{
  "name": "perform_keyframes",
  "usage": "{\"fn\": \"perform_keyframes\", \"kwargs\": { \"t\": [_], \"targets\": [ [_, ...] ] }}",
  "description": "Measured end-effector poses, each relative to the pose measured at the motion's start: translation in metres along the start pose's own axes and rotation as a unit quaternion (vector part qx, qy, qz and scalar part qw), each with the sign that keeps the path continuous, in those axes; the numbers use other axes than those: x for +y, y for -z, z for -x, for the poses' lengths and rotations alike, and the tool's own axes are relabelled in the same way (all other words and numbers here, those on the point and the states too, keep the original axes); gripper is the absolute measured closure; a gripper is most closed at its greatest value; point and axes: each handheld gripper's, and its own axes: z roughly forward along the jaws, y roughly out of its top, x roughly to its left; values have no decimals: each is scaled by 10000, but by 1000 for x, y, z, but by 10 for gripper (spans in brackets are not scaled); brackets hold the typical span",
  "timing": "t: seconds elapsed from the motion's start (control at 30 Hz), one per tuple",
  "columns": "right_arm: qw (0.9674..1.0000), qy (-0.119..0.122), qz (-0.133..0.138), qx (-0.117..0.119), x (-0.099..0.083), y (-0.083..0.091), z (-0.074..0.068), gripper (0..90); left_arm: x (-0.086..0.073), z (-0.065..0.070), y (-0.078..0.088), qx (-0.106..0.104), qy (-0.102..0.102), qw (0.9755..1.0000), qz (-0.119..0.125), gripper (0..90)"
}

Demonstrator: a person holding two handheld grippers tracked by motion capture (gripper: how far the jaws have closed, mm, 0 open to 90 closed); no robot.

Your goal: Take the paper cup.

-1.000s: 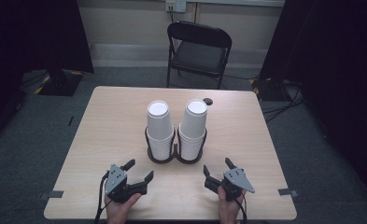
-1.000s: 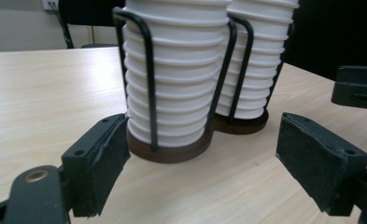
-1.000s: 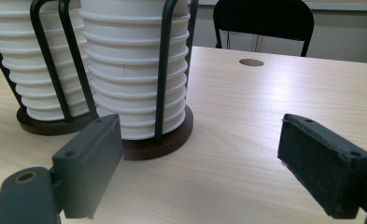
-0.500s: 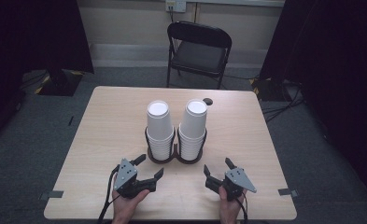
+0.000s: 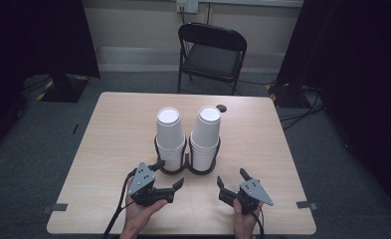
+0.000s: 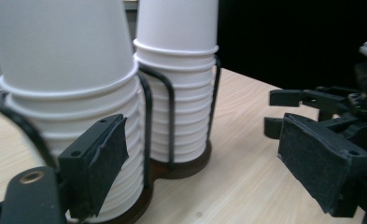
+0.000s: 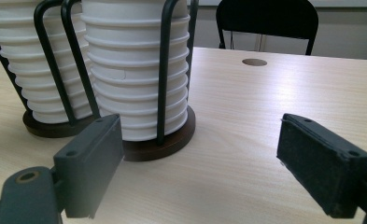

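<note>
Cups stand stacked upside down in a twin wire holder mid-table, seen from above; left gripper nears it, jaws just opening, empty. Its own view: better to square both pads around the left stack. Right gripper waits spread, empty, beside the right stack.

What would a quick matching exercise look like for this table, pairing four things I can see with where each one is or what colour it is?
Things:
1. left tongs
2. right tongs
3. folding chair
4. cup holder

Descriptions:
A. beyond the table's far edge
B. dark base with wire loops around two white cup stacks
C. open, beside the left cup stack
D. open, over bare tabletop nearer the right cup stack

Pairs: 1-C, 2-D, 3-A, 4-B
</note>
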Motion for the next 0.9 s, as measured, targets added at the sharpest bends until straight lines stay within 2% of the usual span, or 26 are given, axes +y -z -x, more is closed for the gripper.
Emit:
{"fn": "perform_keyframes", "kwargs": {
  "t": [0.13,0.23,0.37,0.6,0.67,0.77,0.9],
  "targets": [
    [10000,9,-6,-1,0,0,0,138,8,3,-3,-49,-111,9999,-37,157],
    [10000,20,10,16,0,0,0,138,15,5,-6,-35,-308,9995,-30,161],
    [10000,6,25,33,0,0,0,138,23,7,-11,-149,-438,9989,-100,191],
    [10000,8,18,41,0,0,0,137,36,7,-19,-300,-362,9988,-163,181],
    [10000,11,20,44,0,0,0,138,41,8,-21,-238,-463,9985,-165,178],
    [10000,14,18,39,0,0,0,137,47,10,-23,-263,-560,9979,-168,177],
    [10000,13,20,39,0,0,0,137,53,11,-28,-315,-543,9979,-139,177]
  ]
}}
